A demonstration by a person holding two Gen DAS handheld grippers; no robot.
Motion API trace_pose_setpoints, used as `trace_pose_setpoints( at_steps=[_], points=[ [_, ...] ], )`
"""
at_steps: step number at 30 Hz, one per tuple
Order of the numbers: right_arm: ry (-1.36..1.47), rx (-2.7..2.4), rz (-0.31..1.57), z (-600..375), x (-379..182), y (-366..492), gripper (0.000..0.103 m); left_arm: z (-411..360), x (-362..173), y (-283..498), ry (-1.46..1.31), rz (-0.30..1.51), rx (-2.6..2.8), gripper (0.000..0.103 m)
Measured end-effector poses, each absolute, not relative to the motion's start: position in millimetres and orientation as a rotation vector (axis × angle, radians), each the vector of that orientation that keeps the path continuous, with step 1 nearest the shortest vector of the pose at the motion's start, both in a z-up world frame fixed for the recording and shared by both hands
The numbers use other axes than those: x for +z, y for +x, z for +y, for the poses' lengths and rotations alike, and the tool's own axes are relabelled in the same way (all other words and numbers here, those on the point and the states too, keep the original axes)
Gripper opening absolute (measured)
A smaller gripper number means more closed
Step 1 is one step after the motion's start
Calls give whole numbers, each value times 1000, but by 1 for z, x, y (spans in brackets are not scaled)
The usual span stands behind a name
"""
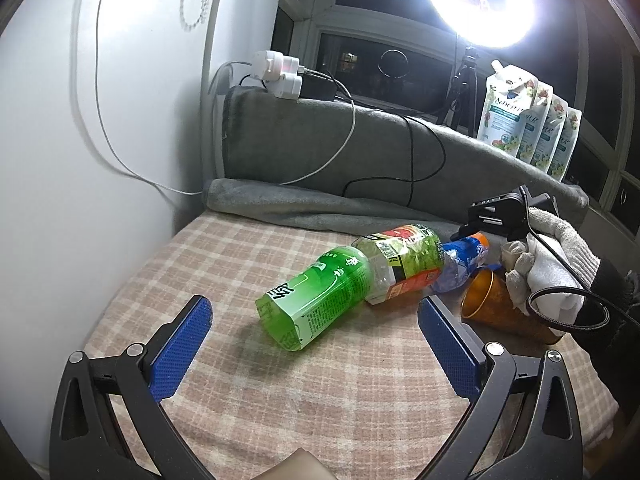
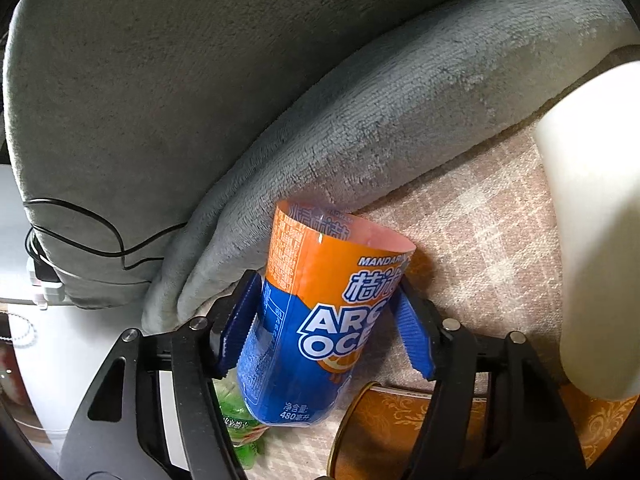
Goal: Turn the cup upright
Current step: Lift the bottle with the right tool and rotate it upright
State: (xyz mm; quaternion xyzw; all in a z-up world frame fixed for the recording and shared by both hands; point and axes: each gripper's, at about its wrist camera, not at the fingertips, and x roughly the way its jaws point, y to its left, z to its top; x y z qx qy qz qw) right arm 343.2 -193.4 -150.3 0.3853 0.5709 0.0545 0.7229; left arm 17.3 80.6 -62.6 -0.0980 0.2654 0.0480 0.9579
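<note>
Right hand-held gripper (image 2: 326, 320): blue pads clamped on either side of orange-and-blue cup (image 2: 320, 320), grasping it; cup tilted, open mouth up toward grey blanket (image 2: 360, 120), base low beside amber cup (image 2: 384, 432). White object (image 2: 596, 232) right of the orange-and-blue cup, blurred. Left hand-held gripper (image 1: 316, 344): released, jaws wide apart, nothing between pads, above checked cloth (image 1: 280, 400). Green cup (image 1: 312, 304) on its side, left of the orange-and-blue cup (image 1: 466, 264), nested with clear labelled cup (image 1: 404, 264). Gloved hand (image 1: 548, 268) just right.
</note>
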Motion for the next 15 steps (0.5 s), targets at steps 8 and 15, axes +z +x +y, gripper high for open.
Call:
trace_pose_setpoints(
  at_steps=[8,15],
  points=[
    [880,157,1218,-195,-137,343,65,79,-59,14,-193,528,94,102],
    [888,182,1150,-204,-115,336,63,76,-53,7,-184,509,89,102]
  ],
)
